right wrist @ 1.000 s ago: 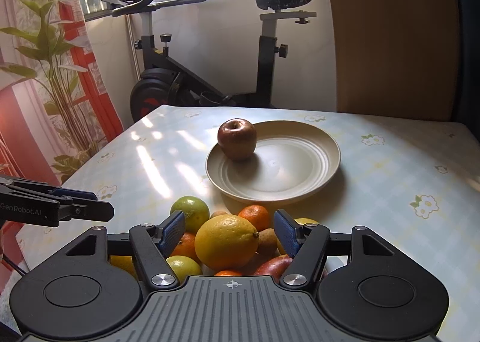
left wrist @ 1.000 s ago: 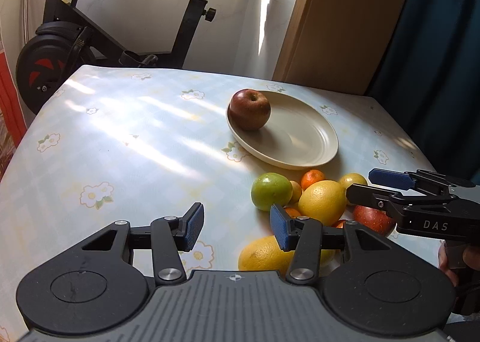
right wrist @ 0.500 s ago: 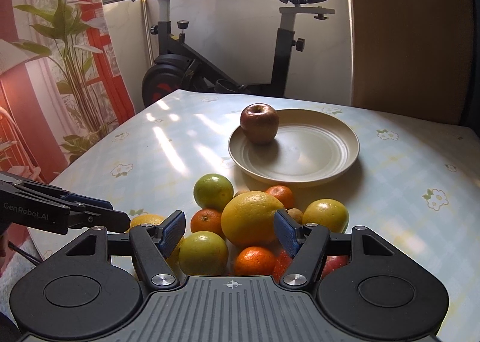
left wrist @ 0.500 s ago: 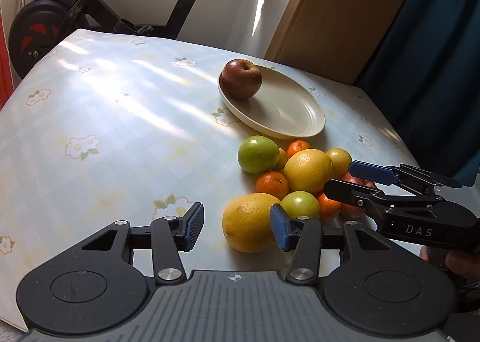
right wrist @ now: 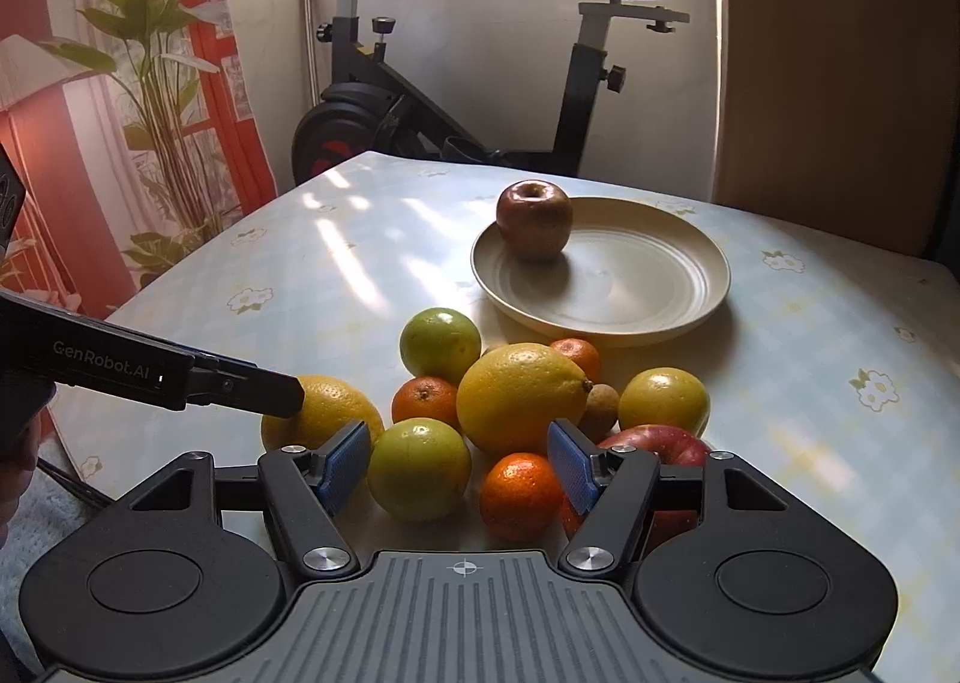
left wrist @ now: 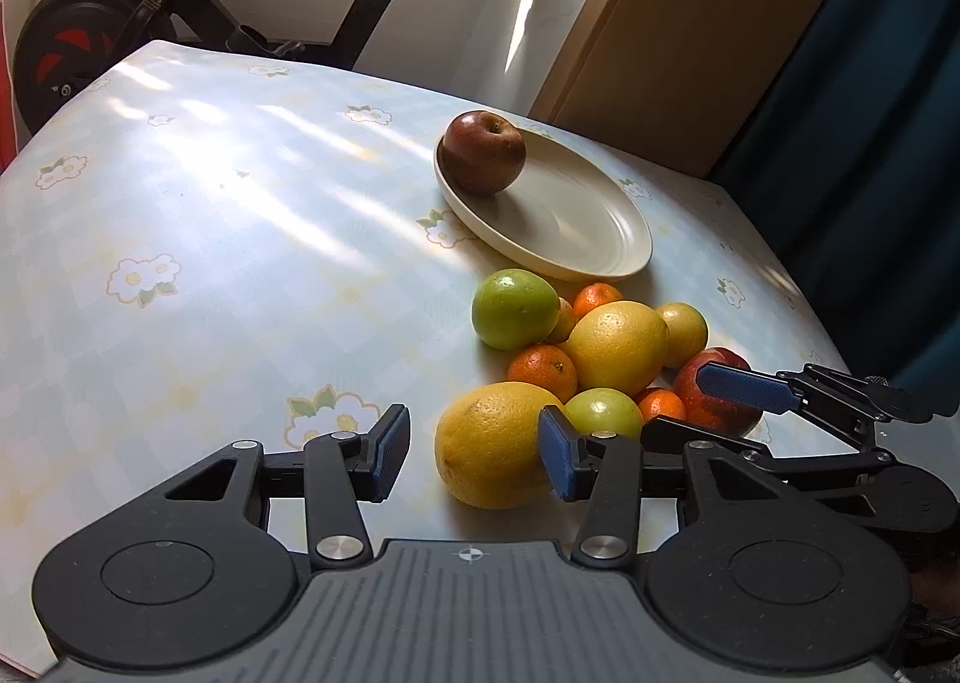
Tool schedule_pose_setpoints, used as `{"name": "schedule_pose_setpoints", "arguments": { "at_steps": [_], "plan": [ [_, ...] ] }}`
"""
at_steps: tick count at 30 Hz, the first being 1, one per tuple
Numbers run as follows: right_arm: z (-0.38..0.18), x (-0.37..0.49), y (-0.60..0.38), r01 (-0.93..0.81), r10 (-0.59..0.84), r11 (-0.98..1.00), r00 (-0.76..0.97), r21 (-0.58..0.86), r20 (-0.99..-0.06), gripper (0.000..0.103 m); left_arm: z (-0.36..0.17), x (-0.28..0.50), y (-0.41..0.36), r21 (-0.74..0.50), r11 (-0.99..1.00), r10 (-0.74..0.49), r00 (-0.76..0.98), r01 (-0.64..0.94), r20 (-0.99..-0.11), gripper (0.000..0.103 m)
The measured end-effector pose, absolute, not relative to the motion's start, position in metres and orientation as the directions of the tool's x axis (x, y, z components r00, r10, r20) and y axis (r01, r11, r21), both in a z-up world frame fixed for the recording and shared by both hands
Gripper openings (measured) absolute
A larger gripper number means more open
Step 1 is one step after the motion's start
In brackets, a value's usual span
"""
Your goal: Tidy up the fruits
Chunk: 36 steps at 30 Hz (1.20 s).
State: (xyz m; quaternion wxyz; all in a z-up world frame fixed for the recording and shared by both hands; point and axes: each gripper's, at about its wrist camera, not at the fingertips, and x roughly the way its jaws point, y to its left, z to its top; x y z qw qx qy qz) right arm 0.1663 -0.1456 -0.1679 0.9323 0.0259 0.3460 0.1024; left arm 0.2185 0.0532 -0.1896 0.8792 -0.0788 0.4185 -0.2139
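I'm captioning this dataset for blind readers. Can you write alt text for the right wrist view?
An open right gripper hovers low over a pile of citrus and a red apple on a floral tablecloth. Behind sits a cream plate holding one dark red apple; the left gripper reaches in from the left.

left tool [left wrist: 474,452] open, empty, right pad against big yellow citrus [left wrist: 495,443] | right tool [left wrist: 750,392] open over red apple [left wrist: 717,401] | fruit pile [left wrist: 600,353] on worktop [left wrist: 210,263] near plate [left wrist: 570,227] | dark apple [left wrist: 483,152] on plate
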Motion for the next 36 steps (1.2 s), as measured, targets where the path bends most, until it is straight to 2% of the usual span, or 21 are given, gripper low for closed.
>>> {"name": "schedule_pose_setpoints", "arguments": {
  "at_steps": [20,28,32,36],
  "plan": [
    [-0.167,0.186,-0.11,-0.339,0.264,0.941,0.694,0.02,-0.67,0.061,-0.197,0.261,0.057,-0.432,0.851,-0.525,0.483,0.298,-0.701,0.05],
    [-0.171,0.19,-0.099,-0.4,0.31,0.916,0.661,0.029,-0.684,0.058,-0.196,0.26,0.06,-0.447,0.849,-0.528,0.472,0.282,-0.706,0.048],
    [-0.17,0.191,-0.1,-0.397,0.313,0.917,0.657,0.038,-0.686,0.059,-0.194,0.257,0.068,-0.521,0.805,-0.592,0.435,0.284,-0.678,0.048],
    [-0.17,0.193,-0.1,-0.398,0.314,0.917,0.655,0.041,-0.688,0.059,-0.196,0.254,0.064,-0.501,0.814,-0.581,0.415,0.295,-0.7,0.048]
  ]
}}
